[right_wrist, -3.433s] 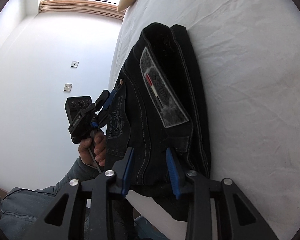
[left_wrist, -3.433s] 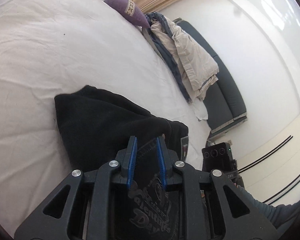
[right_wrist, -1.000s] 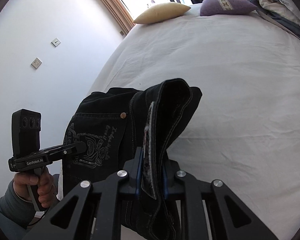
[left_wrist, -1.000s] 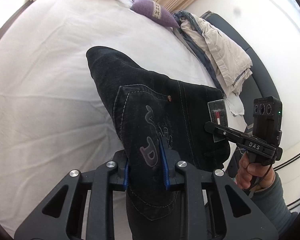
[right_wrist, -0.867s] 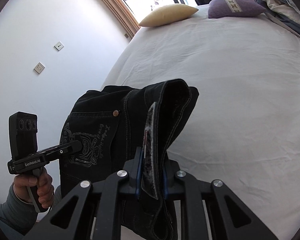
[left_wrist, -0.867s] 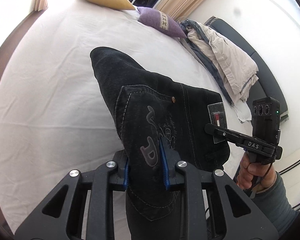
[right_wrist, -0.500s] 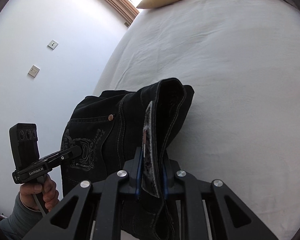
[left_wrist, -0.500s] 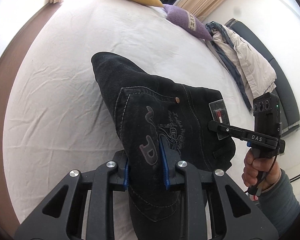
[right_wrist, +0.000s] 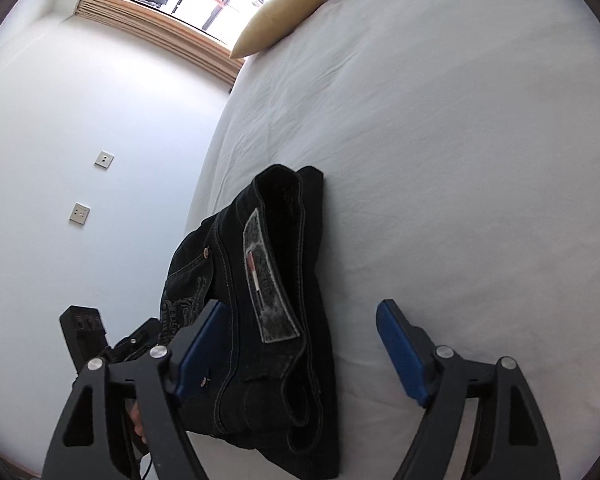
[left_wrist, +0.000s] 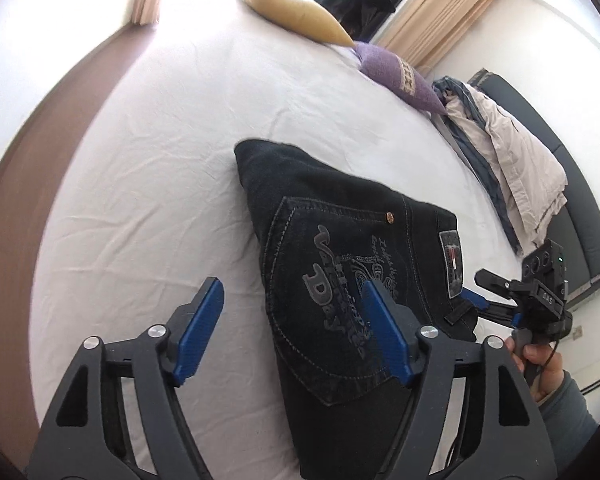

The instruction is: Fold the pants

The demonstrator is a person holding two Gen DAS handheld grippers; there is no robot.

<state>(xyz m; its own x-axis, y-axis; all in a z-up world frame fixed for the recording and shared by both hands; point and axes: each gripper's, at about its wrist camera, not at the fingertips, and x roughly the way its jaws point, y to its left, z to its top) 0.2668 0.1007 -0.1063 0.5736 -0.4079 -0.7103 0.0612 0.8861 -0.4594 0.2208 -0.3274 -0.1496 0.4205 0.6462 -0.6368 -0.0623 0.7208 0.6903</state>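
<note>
Both tongs let go, folded pants down on the bed.

Left gripper (left_wrist: 292,330) and right gripper (right_wrist: 300,350) now spread wide, empty, after clamping the pants (left_wrist: 340,264) half a second ago; bundle resting on the bed (left_wrist: 160,140), well short of the yellow pillow (left_wrist: 300,20). Fold likely finished. Underside layers hidden.

The right gripper (right_wrist: 300,340) hangs spread wide over folded black jeans (right_wrist: 268,312) on the white bed sheet (right_wrist: 460,160). A yellow pillow (right_wrist: 284,16) lies at twelve o'clock; the left gripper (right_wrist: 140,340) sits at eight o'clock.

a yellow pillow (left_wrist: 300,16) and purple pillow (left_wrist: 400,80) lie on the bed (left_wrist: 160,168); clothes (left_wrist: 508,152) drape a dark sofa (left_wrist: 580,208).
</note>
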